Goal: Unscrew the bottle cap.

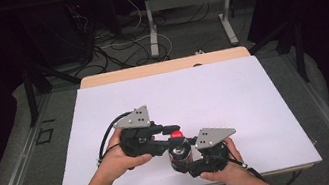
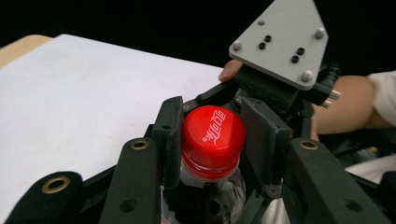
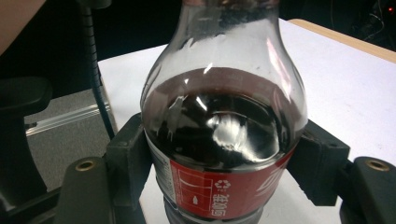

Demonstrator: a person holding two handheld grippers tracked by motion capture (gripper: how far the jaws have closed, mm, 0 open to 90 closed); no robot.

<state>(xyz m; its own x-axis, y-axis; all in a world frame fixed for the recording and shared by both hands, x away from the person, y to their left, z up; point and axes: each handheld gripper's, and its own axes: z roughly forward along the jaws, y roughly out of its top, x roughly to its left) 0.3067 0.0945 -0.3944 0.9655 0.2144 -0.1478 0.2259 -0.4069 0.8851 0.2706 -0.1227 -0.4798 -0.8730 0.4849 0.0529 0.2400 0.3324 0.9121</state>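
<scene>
Bottle: upright at the near middle of the white table, between both tools.
Right gripper: clamped on the bottle's body at the label.
Left gripper: jaws pressed on the red cap.
Step, judged: unscrewing the cap; keep the body clamp firm and turn squarely about the neck.
Contents: dark cola, level below the shoulder.

My left gripper has matt black plastic jaws with brass-looking rivets, closed on a glossy red plastic cap with fine ribs. My right gripper clamps a clear, shiny plastic bottle with a smooth red label. The plate is dull grey metal. The table looks matt white, its far edge pale wood.
</scene>
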